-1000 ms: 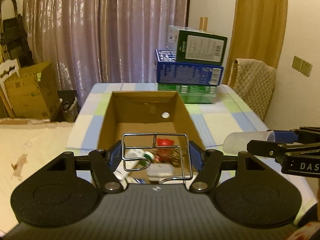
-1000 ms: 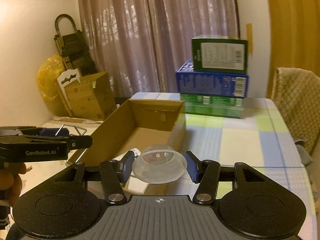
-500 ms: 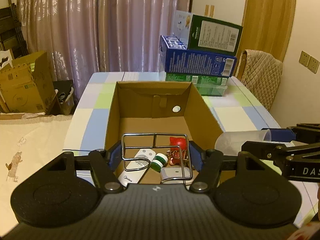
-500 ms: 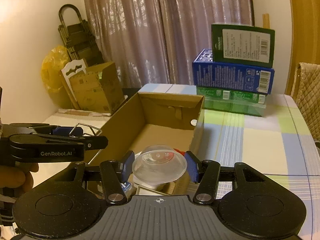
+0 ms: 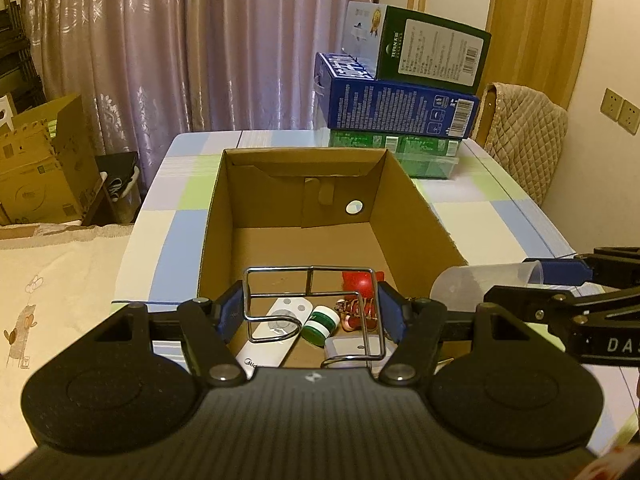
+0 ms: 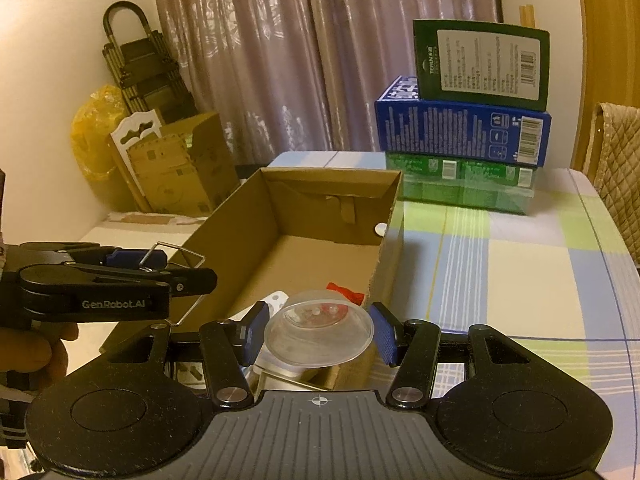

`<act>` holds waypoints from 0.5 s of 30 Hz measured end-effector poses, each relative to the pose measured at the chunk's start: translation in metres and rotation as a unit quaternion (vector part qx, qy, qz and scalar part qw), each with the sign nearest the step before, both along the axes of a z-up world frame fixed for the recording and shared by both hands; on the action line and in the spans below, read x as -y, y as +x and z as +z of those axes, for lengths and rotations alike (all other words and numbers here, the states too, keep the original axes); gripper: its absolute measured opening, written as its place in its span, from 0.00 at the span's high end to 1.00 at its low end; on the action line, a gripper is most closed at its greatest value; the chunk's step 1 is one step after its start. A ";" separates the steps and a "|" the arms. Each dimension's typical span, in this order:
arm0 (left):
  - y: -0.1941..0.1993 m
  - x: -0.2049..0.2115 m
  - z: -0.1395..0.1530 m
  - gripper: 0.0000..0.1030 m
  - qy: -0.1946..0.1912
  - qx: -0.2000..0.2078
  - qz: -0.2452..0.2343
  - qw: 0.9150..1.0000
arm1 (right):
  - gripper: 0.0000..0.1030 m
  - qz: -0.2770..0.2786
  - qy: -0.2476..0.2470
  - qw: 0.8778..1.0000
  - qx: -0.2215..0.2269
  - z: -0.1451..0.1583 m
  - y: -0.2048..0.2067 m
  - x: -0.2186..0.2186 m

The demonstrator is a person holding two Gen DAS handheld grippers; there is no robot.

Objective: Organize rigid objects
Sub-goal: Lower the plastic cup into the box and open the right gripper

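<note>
My left gripper (image 5: 311,309) is shut on a bent wire rack (image 5: 312,292) and holds it above the near end of an open cardboard box (image 5: 216,208). In the box lie a white remote (image 5: 268,344), a small green-capped jar (image 5: 320,322), a red item (image 5: 356,282) and a white block. My right gripper (image 6: 318,334) is shut on a clear plastic cup (image 6: 318,334), held over the box's near right corner. The cup also shows in the left wrist view (image 5: 480,280), and the left gripper with the rack shows in the right wrist view (image 6: 120,280).
The box stands on a table with a checked cloth (image 6: 520,264). Three stacked cartons (image 5: 400,108) stand at the table's far side. A padded chair (image 5: 524,136) is at the right. Cardboard boxes (image 5: 40,164) and a folded ladder (image 6: 140,68) stand on the floor at left.
Both grippers have moved forward and up over the box with the rack and cup still held. More of the box's inside and its contents now show.
</note>
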State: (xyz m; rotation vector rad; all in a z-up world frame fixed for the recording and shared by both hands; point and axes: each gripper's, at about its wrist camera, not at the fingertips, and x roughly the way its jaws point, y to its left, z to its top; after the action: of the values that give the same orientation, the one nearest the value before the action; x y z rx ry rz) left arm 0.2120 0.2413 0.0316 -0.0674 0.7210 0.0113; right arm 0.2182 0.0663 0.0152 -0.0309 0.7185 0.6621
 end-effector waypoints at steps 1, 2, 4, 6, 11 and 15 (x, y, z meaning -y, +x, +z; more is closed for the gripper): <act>0.001 0.000 -0.001 0.38 0.000 -0.002 0.000 1.000 | 0.50 0.001 0.000 1.000 0.000 0.000 0.000 0.000; 0.001 0.000 -0.002 0.38 0.001 -0.003 0.000 1.000 | 0.50 0.002 0.000 1.000 -0.001 -0.001 0.000 -0.001; 0.004 0.000 -0.003 0.38 0.003 -0.006 0.000 1.000 | 0.50 0.003 0.000 1.000 -0.002 -0.002 -0.001 -0.002; 0.005 0.000 -0.004 0.38 0.004 -0.008 0.000 1.000 | 0.50 0.003 0.000 1.000 -0.003 -0.003 -0.002 -0.003; 0.008 -0.001 -0.006 0.38 0.006 -0.012 -0.001 1.000 | 0.50 0.005 0.000 1.000 -0.003 -0.003 -0.001 -0.006; 0.009 -0.002 -0.007 0.38 0.001 -0.018 0.004 1.000 | 0.50 0.005 -0.001 1.000 -0.003 -0.003 -0.002 -0.007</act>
State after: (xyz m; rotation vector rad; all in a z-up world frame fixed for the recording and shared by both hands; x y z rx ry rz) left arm 0.2213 0.2432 0.0244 -0.0684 0.7557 0.0216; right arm 0.2162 0.0735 0.0126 -0.0340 0.7250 0.6720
